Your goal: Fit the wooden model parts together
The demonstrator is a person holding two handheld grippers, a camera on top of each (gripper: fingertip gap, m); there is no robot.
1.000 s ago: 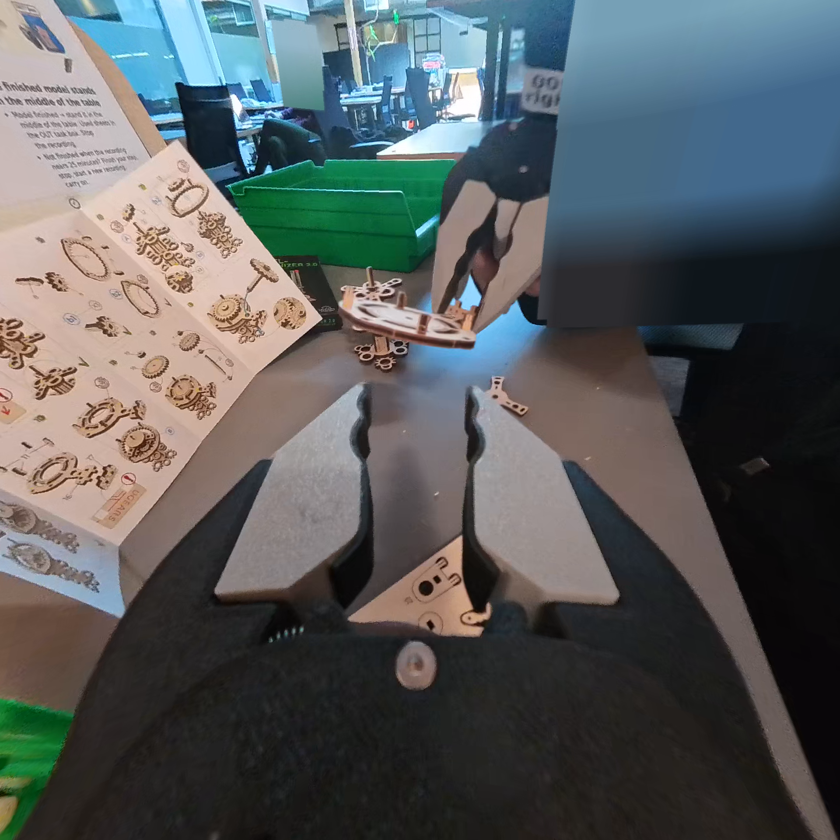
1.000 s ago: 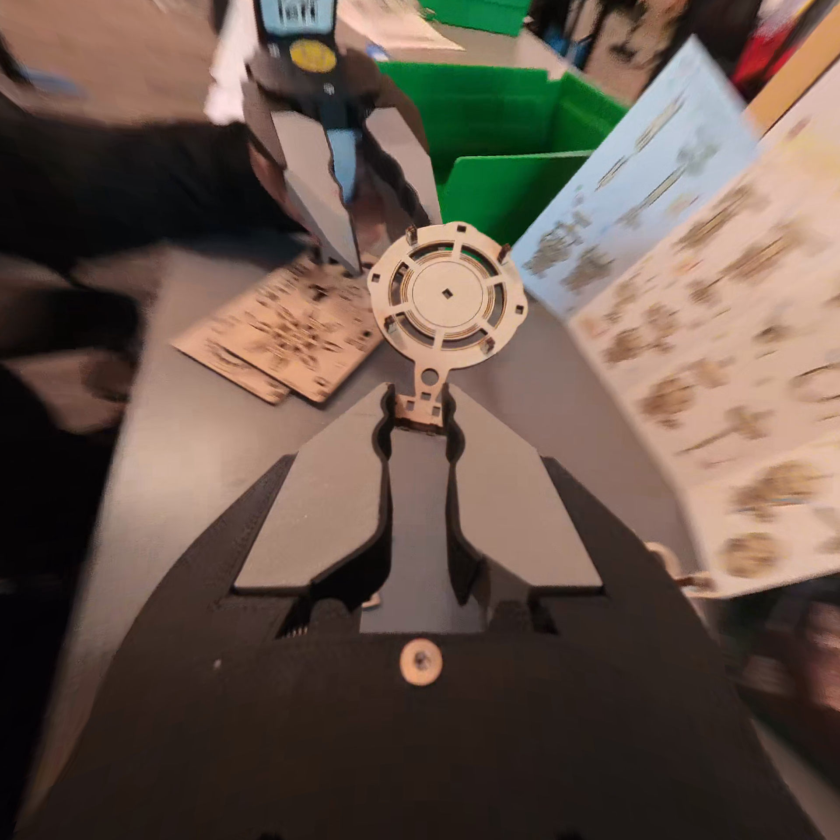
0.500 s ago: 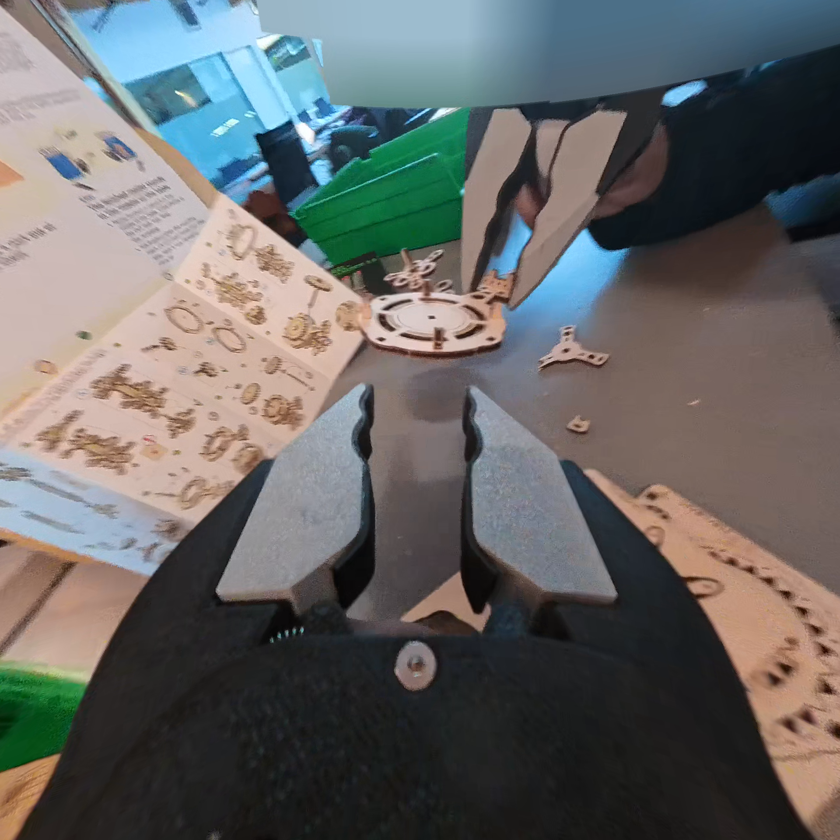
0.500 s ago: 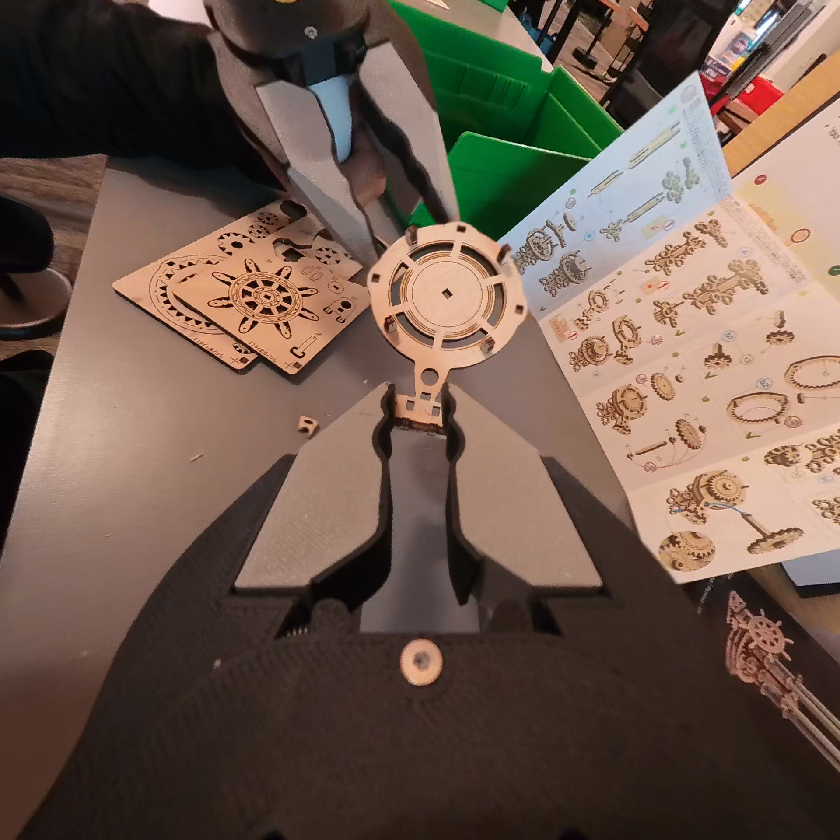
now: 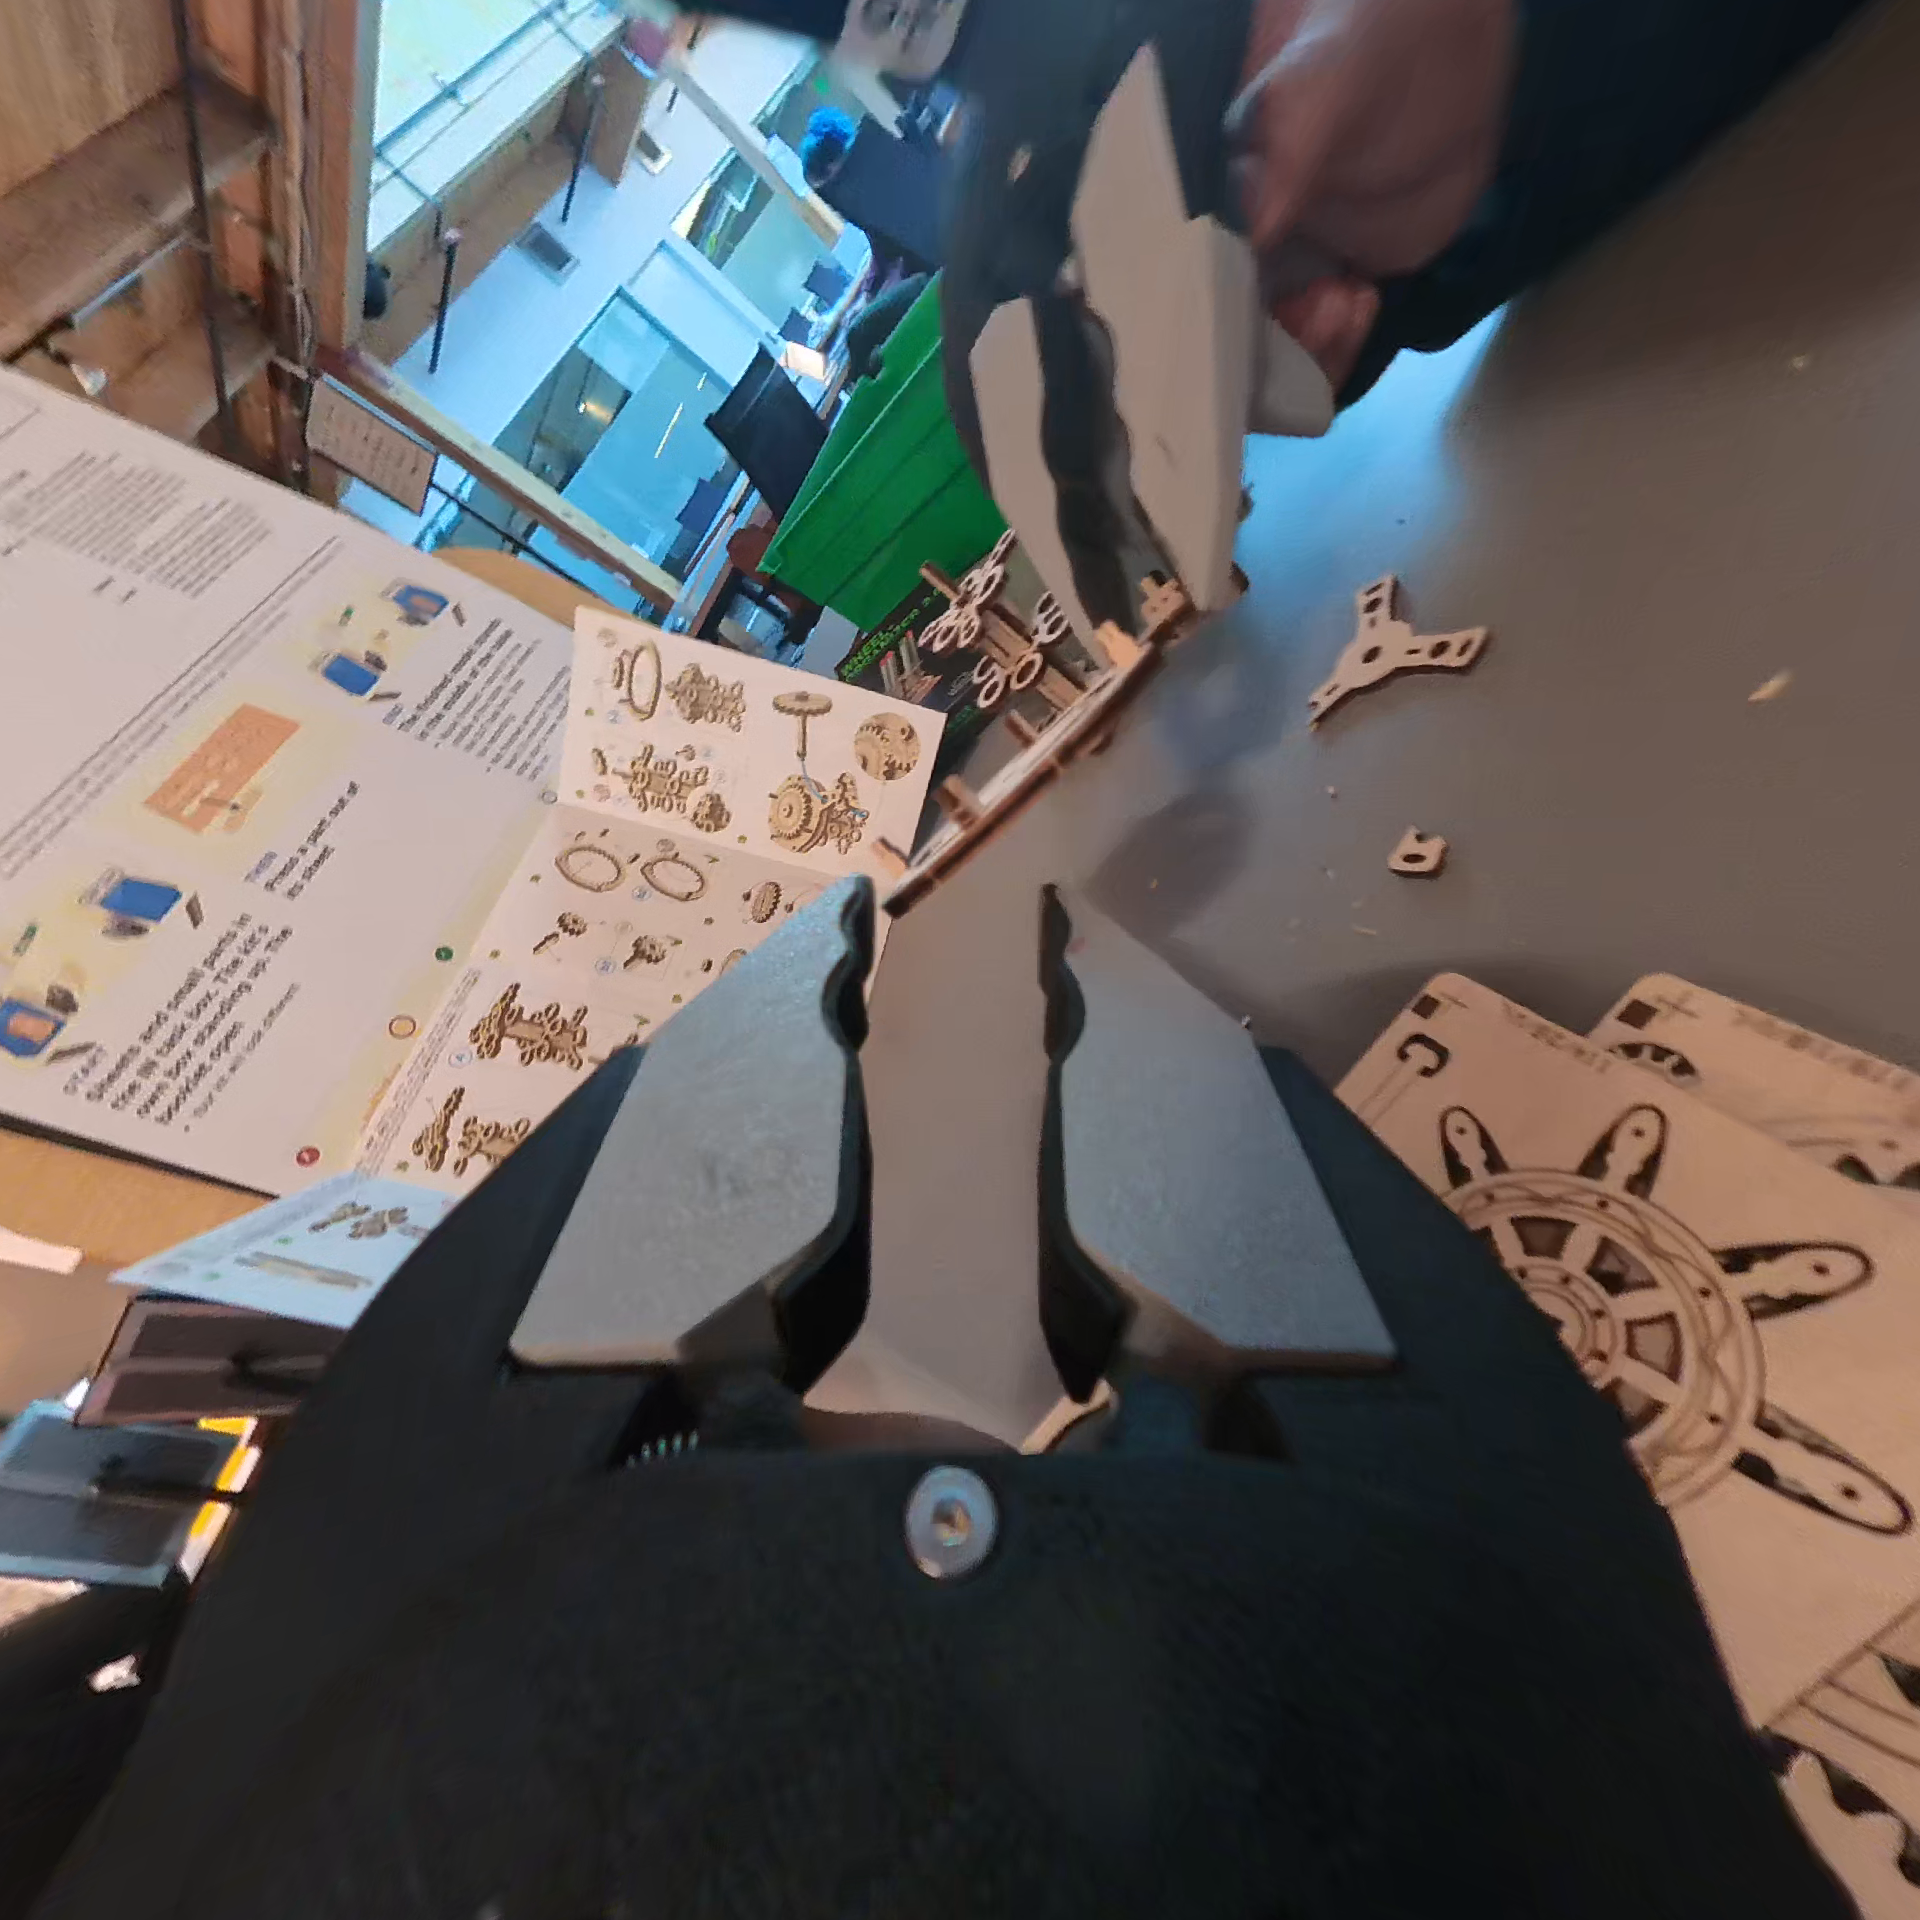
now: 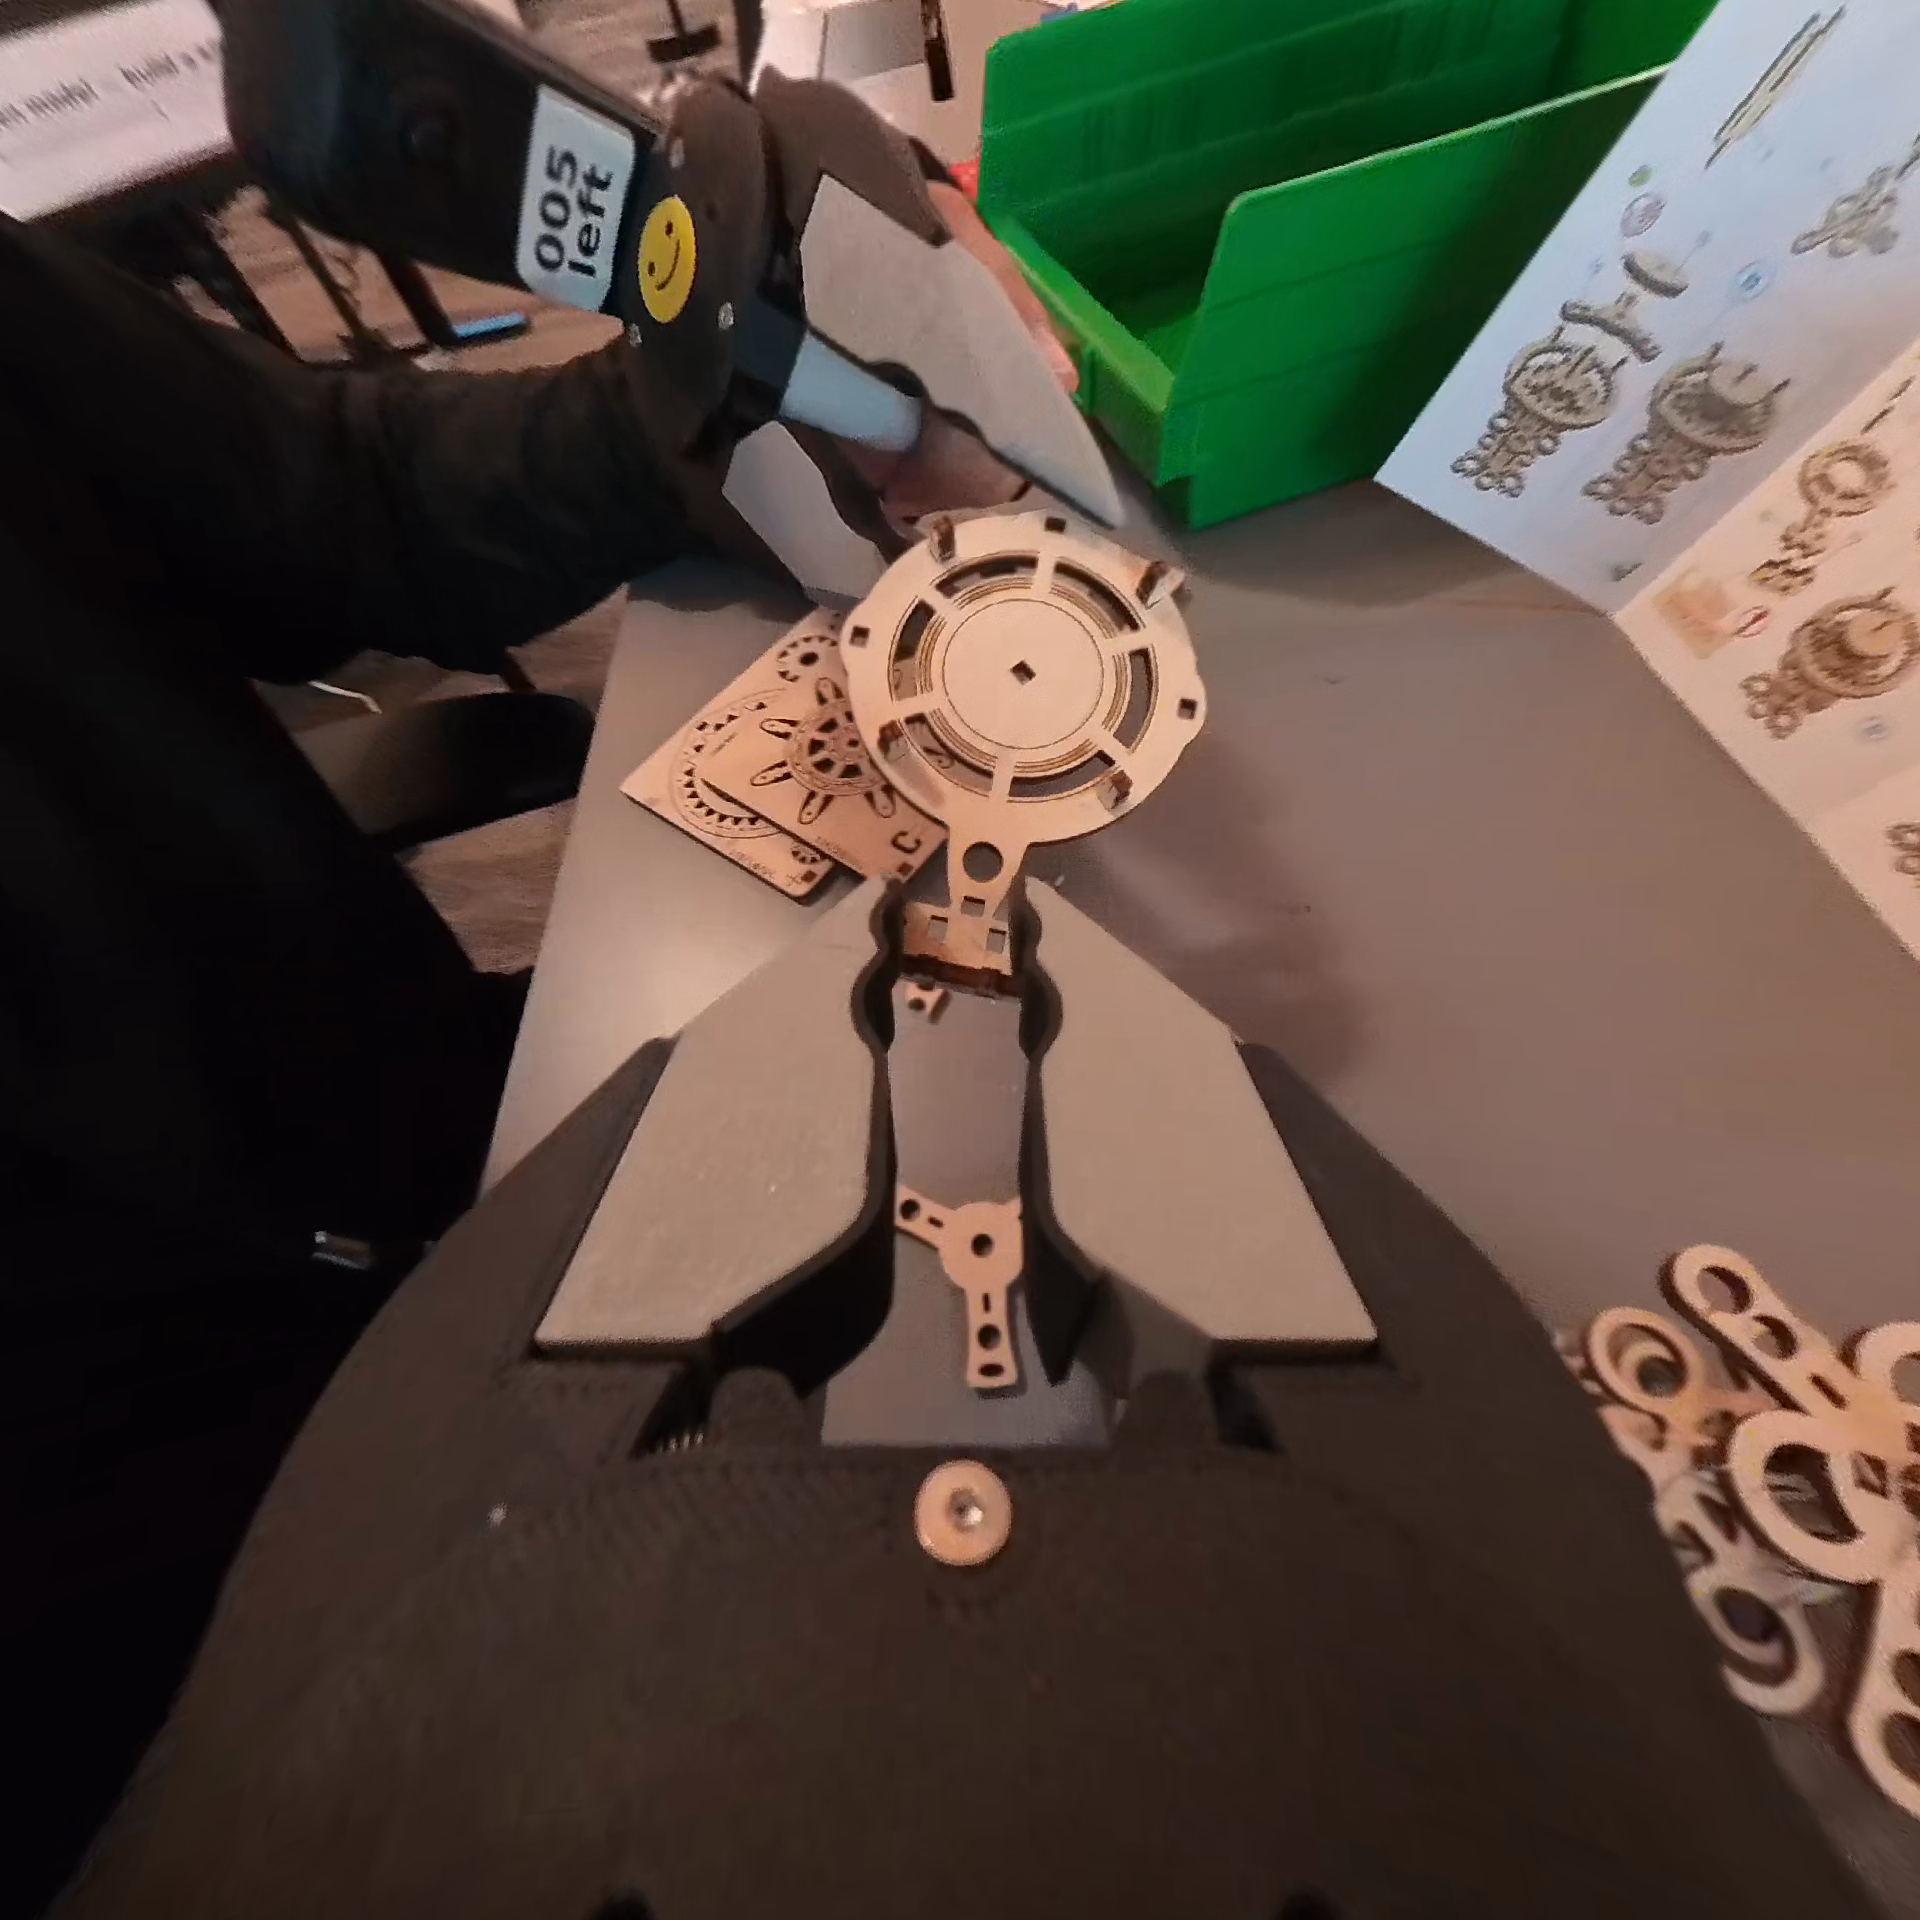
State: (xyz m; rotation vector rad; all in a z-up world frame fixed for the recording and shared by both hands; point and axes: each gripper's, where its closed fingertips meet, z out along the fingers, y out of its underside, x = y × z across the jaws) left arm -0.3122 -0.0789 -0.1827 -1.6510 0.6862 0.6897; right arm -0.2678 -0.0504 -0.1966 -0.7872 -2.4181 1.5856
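The grey surface (image 6: 1403, 831) is scattered with wooden parts. The right claw (image 6: 961, 940) is closed on the tab of a round slotted wooden disc (image 6: 1023, 675), holding it up above the surface. The left claw (image 5: 951, 925) is part open with nothing between its fingers, its tips just beside the near rim of the disc (image 5: 1023, 764), which shows edge-on in that view. A flat three-armed piece (image 6: 977, 1262) lies on the surface under the right claw, with a small chip (image 5: 1415, 854) near it. Two cut-out plywood sheets (image 6: 790, 779), one bearing a ship's-wheel pattern, lie overlapped near the surface's edge by the person's dark sleeve (image 6: 312, 468). A cluster of looped wooden parts (image 6: 1787, 1455) sits beside the right claw. Folded instruction sheets (image 5: 665, 883) stand propped along one side, and green plastic bins (image 6: 1299, 239) sit at the far end. Beyond is an office room with windows, a black chair (image 5: 769, 426) and wooden shelving (image 5: 135, 208).
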